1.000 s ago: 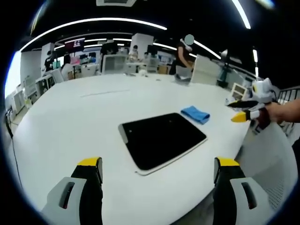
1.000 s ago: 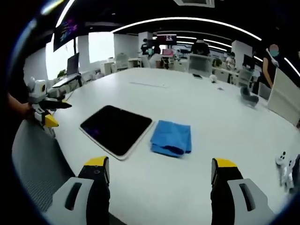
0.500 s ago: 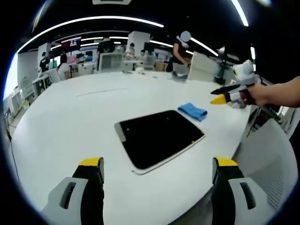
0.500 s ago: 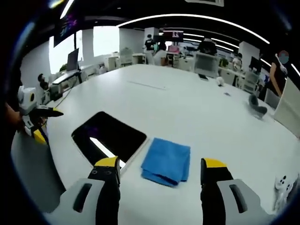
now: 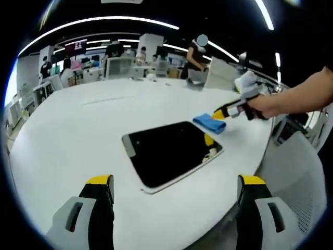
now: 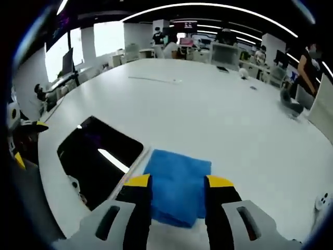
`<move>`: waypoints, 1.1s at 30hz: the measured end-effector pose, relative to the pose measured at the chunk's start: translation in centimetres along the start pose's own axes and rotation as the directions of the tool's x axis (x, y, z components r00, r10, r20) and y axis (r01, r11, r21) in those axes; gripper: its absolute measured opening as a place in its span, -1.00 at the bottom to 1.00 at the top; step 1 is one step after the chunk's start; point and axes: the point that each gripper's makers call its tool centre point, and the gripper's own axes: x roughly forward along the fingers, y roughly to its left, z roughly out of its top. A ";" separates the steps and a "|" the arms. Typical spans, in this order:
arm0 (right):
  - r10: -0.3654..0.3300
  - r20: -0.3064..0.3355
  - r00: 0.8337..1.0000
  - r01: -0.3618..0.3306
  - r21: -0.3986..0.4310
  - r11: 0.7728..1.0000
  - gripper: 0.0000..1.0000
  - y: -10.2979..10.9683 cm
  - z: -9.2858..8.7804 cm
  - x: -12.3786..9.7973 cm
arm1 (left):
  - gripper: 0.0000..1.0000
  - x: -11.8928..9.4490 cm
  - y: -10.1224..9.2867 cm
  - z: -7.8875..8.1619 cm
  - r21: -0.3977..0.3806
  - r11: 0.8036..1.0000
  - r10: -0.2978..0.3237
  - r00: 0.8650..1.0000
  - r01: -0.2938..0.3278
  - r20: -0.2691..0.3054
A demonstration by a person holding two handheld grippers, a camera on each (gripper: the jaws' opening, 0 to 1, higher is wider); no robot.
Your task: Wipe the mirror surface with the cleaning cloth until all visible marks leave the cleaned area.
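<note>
Mirror [image 5: 169,152] lies flat on the white table [image 5: 73,135], dark and rounded-cornered. Folded blue cleaning cloth [image 6: 178,185] rests just beside its edge. Right gripper [image 6: 174,183] sits over the cloth, jaws narrowed astride it (contact cannot be confirmed). Left gripper [image 5: 177,182] hangs back from the mirror, jaws wide apart, holding nothing.

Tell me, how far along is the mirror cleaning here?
Barely begun. Nothing is wiped yet: the folded blue cleaning cloth lies on the white table beside the dark rectangular mirror. In hand: the right gripper is down at the cloth, its jaws either side of it and not yet shut. The left gripper hovers open near the mirror. Left: grasp the cloth and wipe the mirror.
</note>
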 end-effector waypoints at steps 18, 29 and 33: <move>-0.023 -0.041 0.999 0.024 0.036 0.999 -0.97 -0.2 -1.1 2.1 | 0.98 -0.1 0.5 -0.2 -0.012 1.000 0.019 1.000 -0.019 -0.006; -0.023 -0.069 0.997 0.034 0.151 0.988 -1.00 -0.3 -1.0 1.6 | 0.98 -0.1 0.5 -0.4 -0.006 1.000 0.020 1.000 -0.020 -0.014; -0.031 -0.055 0.998 0.040 0.178 0.983 -1.00 -0.4 -0.7 1.1 | 0.98 -0.1 0.6 -0.3 -0.007 1.000 0.023 1.000 -0.023 -0.011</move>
